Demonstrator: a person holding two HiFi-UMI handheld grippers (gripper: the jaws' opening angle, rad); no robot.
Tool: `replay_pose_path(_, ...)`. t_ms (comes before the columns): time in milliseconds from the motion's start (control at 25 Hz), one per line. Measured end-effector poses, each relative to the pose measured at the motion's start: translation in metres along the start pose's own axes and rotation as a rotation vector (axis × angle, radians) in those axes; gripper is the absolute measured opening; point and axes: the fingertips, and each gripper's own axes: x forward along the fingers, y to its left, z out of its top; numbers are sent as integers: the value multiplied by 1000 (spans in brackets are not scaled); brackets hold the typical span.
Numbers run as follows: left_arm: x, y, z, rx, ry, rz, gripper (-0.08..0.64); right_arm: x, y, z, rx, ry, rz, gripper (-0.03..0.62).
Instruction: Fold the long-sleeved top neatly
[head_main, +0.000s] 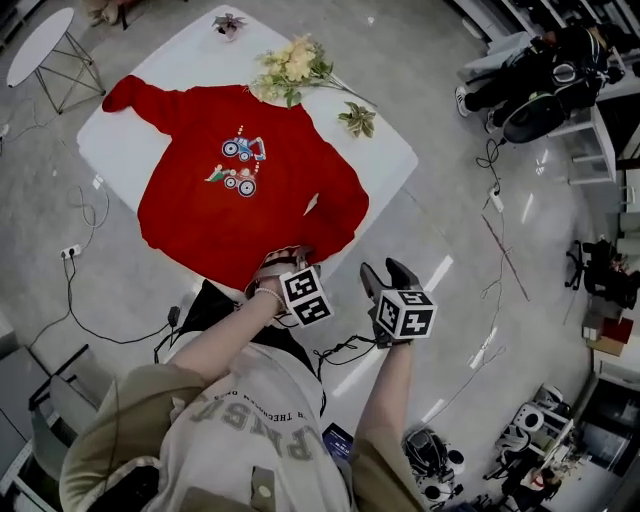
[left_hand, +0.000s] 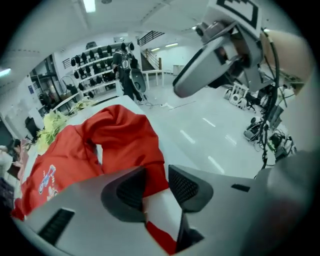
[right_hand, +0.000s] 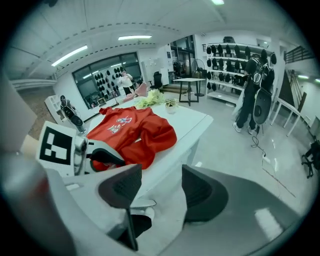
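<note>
Left tool (left_hand: 156, 184), jaws apart, straddles the red top's (left_hand: 125, 135) near hem.

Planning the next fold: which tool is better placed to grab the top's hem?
Left. The left tool is at the hem with it between its open jaws; the right tool hangs empty, off the table.
</note>
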Motion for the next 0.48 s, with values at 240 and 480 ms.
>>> replay_pose_path(240, -9, -15, 11, -144, 1, 17, 34, -2, -16, -15, -67, 3, 102, 241)
replay_pose_path(480, -28, -90, 19, -228, -16, -75, 34, 16, 8, -38, 6, 64, 294, 241)
